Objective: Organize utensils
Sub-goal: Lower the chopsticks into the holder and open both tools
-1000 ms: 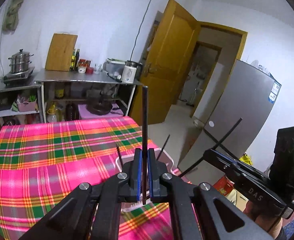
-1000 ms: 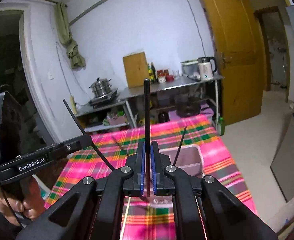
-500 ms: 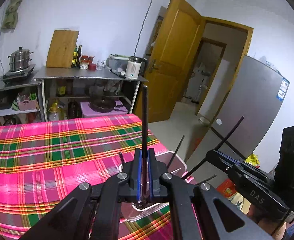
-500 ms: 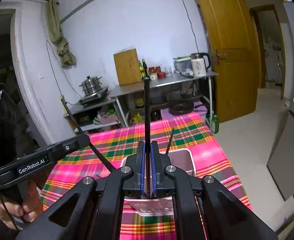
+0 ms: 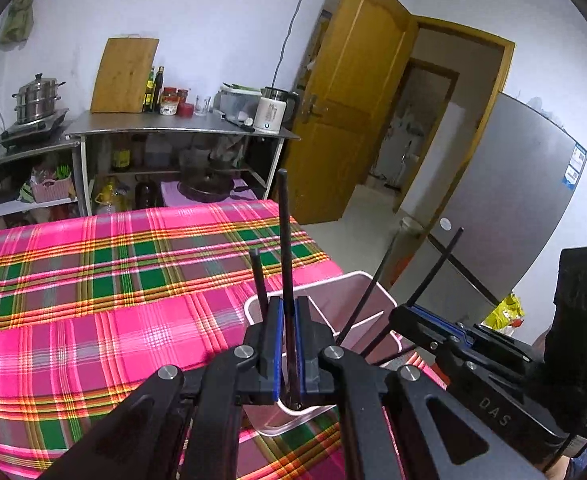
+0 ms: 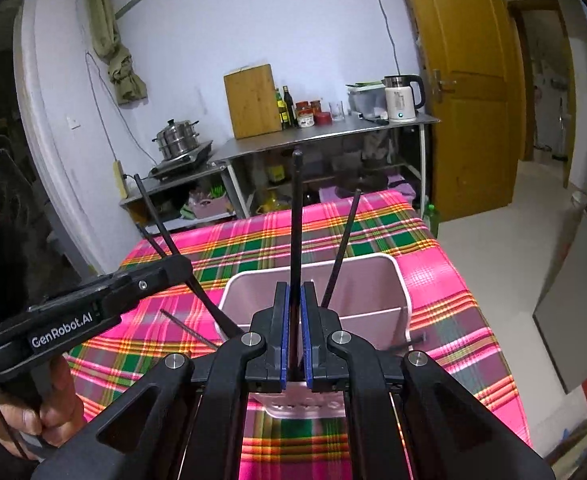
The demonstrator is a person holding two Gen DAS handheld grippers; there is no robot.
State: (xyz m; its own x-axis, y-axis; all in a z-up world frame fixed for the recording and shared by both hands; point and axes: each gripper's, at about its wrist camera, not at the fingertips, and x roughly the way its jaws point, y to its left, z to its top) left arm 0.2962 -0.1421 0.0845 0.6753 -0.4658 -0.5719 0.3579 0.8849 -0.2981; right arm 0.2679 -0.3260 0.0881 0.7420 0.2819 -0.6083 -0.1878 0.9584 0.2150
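Note:
A pale pink utensil holder (image 5: 369, 288) (image 6: 377, 284) stands on the plaid tablecloth near its right edge, with a divider inside. My left gripper (image 5: 288, 312) is shut on a black chopstick (image 5: 284, 240) that stands upright over the holder's near rim. My right gripper (image 6: 294, 300) is shut on another black chopstick (image 6: 295, 220), also upright above the holder. A black chopstick (image 6: 343, 248) leans inside the holder. The left gripper shows in the right wrist view (image 6: 173, 268), the right one in the left wrist view (image 5: 403, 314).
The table with the pink and green plaid cloth (image 5: 113, 280) fills the middle. Behind it is a steel counter (image 5: 181, 124) with a cutting board, bottles and a kettle (image 5: 271, 114). A steamer pot (image 5: 37, 98), yellow door (image 5: 357, 100) and grey fridge (image 5: 513, 208) stand around.
Both grippers have moved forward and down toward the holder, which looks larger and closer under them. Each stays shut on its chopstick.

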